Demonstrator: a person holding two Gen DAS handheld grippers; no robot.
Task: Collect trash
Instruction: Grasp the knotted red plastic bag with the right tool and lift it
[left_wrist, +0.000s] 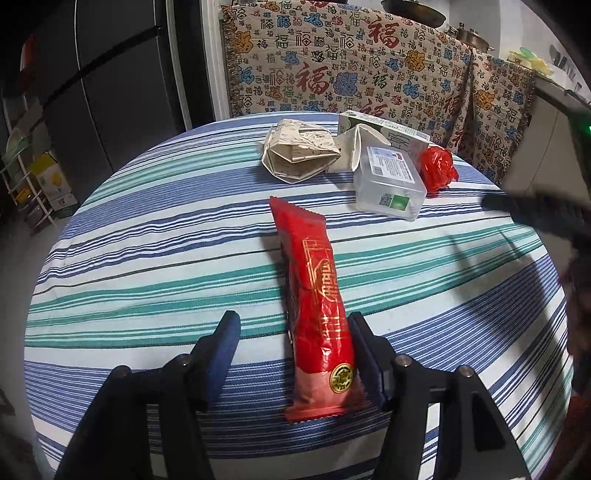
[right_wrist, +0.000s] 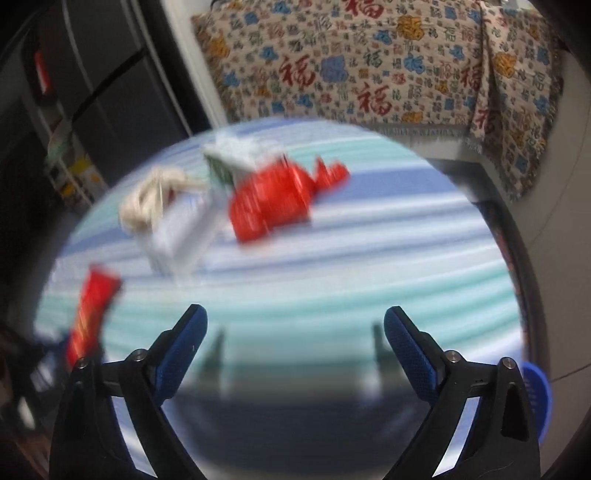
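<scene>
A long red snack wrapper lies on the striped tablecloth. My left gripper is open with its fingers on either side of the wrapper's near end, the right finger close against it. Farther back lie a crumpled beige paper bag, a white carton, a clear plastic box and a crumpled red plastic bag. My right gripper is open and empty above the table. Its view is blurred; the red bag, the box and the wrapper show there.
A patterned cloth hangs behind the round table. A dark fridge and a shelf rack stand at the left. A blue basket shows at the right edge of the right wrist view.
</scene>
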